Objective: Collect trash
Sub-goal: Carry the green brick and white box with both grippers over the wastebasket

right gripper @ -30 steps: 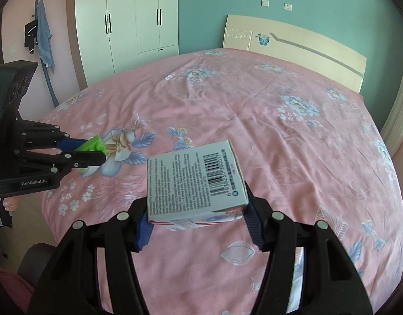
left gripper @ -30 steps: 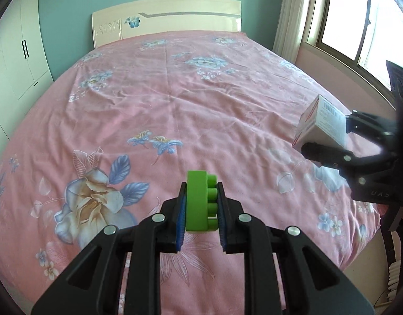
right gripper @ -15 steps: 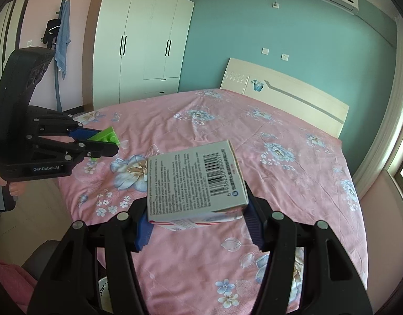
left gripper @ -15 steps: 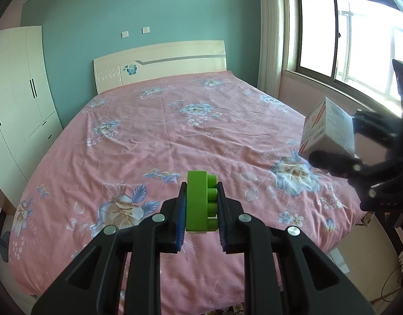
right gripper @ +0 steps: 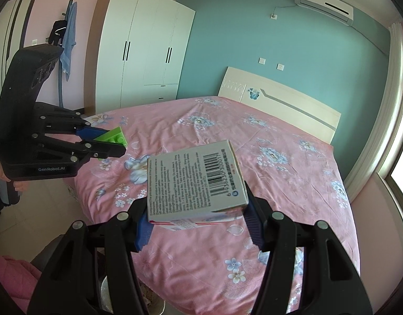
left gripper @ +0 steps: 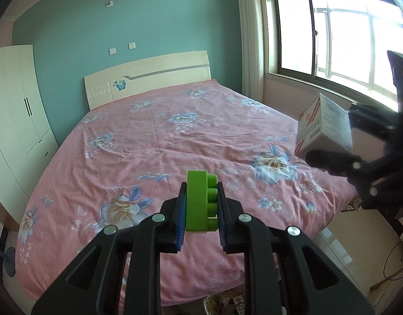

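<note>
My left gripper is shut on a green toy brick and holds it in the air over the foot of the bed. It also shows in the right wrist view with the green brick. My right gripper is shut on a white cardboard box with a barcode, held above the bed's foot corner. The box also shows in the left wrist view. A trash bin with scraps stands on the floor below the bed's foot edge.
A bed with a pink floral sheet fills the middle. A white wardrobe stands at the left wall, a window at the right. Tiled floor lies beside the bed.
Both grippers have pulled back and risen from the bed, still holding the brick and the box. The floor and the bin at the bed's foot have come into view.
</note>
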Motion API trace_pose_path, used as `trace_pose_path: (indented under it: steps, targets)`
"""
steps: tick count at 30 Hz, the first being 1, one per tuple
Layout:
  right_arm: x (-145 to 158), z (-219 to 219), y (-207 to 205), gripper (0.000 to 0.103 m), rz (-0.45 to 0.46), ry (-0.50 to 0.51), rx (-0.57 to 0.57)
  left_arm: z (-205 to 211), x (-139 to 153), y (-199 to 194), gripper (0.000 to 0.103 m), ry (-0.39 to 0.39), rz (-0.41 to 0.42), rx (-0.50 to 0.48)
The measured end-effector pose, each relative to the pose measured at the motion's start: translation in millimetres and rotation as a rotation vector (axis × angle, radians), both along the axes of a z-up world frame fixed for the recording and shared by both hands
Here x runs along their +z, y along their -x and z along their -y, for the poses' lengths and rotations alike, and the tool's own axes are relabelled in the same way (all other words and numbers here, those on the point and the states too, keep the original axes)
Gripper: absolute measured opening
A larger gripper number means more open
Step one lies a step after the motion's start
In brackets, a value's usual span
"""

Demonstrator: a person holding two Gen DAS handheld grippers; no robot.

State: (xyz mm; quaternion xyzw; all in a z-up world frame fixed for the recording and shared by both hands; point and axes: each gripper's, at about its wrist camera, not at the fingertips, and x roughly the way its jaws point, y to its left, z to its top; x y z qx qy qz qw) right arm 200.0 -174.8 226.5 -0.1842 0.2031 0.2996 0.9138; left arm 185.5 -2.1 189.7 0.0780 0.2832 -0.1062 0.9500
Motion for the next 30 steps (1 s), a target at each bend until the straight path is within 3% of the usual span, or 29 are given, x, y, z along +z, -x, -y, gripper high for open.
trace_pose_path:
  steps: [11,30]
  targets:
    - [-43.6,-10.4,31.0,0.060,-0.080,0.015,0.031,0.9,-57.5,18.8,0.023,-0.026,-0.123,-0.023]
    - [-176.9,-31.7,39.0,0.060,-0.326,0.084,0.046,8.0,-190.3,19.4,0.023,-0.014,-0.408,-0.055]
